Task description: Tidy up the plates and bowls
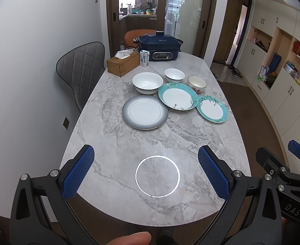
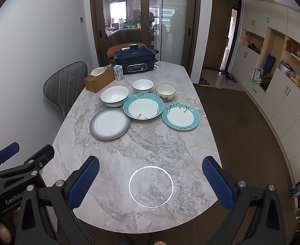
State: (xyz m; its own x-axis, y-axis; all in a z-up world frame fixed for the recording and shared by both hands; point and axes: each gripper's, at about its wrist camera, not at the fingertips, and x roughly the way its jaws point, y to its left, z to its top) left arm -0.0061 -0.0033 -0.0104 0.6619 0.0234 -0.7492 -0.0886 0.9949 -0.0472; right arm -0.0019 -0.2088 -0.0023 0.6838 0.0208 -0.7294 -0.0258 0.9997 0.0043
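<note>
Teal plates (image 2: 143,108) and white bowls (image 2: 114,96) sit upright; both grippers' fingers (image 1: 79,172) spread wide.

Grey-veined marble table (image 1: 154,143) with a rounded near end. At its far end, a dark blue electric cooker (image 1: 159,46) with lid and front control panel; before it, a small white-and-blue carton (image 1: 144,58) beside a wooden tissue box (image 1: 123,63) with a white tissue showing. Grey quilted chair (image 1: 81,69) at the left edge; orange chair (image 1: 132,36) behind the cooker. White cabinets with open shelves (image 2: 282,77) line the right wall.
</note>
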